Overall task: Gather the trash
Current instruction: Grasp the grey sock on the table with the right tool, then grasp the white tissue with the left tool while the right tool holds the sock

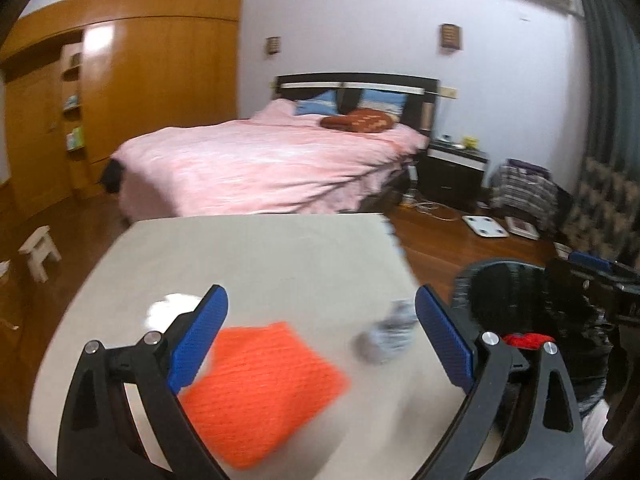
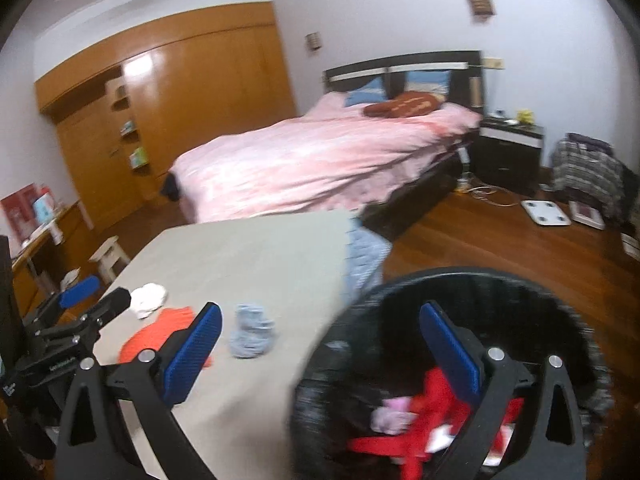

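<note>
Now both pairs of tongs stand wide with nothing between their pads. The right tongs (image 2: 320,350) hang over the near rim of the black bin (image 2: 500,280), whose inside already shows red and pink scraps (image 2: 424,412); the left tongs (image 1: 322,340) point across the counter (image 1: 260,248).

Three pieces remain on the counter. The orange sheet (image 1: 260,392) lies just under and ahead of the left tongs, close to their left pad. The grey-blue wad (image 1: 386,338) sits ahead, close inside their right pad. The white wad (image 1: 168,308) lies beyond and outside their left pad.

The likely step is the next pick, and the grey-blue wad looks the easiest, being bulky and soft. The left tongs would do well to centre over it, sink until the pads straddle it, then close fully, since crumpled paper gives. The flat orange sheet probably needs an edge pinch. The bin is beside the counter, beyond the right pad of the left tongs, so the carry is short.
</note>
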`<state>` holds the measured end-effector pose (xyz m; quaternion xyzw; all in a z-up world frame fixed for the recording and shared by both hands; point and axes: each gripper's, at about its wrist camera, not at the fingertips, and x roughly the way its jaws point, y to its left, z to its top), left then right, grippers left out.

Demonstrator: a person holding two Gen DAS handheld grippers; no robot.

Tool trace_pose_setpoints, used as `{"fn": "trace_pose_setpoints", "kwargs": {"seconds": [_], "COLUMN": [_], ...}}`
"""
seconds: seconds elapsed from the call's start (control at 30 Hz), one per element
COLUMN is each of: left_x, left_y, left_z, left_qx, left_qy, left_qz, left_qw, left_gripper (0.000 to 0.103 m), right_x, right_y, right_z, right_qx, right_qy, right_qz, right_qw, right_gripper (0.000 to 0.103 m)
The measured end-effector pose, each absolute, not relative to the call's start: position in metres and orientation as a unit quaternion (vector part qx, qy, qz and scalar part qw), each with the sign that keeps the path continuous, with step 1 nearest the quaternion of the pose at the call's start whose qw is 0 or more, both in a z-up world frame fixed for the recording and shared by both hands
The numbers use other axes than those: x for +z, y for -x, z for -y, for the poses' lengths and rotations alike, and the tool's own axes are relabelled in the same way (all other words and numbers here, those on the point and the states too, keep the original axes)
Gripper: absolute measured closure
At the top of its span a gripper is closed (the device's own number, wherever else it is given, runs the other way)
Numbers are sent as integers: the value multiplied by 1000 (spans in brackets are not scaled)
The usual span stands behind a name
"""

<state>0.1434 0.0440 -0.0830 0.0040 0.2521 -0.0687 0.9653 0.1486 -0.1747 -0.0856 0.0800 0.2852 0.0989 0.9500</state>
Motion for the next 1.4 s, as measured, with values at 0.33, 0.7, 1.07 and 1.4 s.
{"fn": "trace_pose_setpoints", "kwargs": {"seconds": [0.33,0.7,1.07,1.4], "left_x": [-98,-119,-141,-162], "left_y": [-153,-171,-200,-241], "left_z": [-110,-139,-153,-171], "left_qx": [5,29,38,51], "left_qy": [-6,2,5,5], "left_qz": [-271,-293,-322,-352], "left_qw": [962,956,946,935], "left_gripper": [11,11,11,11], "right_x": [-132,-173,-198,-187], "right_y": [-197,-234,-247,-257], "right_z": [100,86,70,62], "right_qx": [136,133,154,169], "right_qy": [-31,-9,0,-6], "right_qz": [-319,-380,-425,-408], "right_qw": [937,916,892,897], "right_gripper": [6,16,51,54]}}
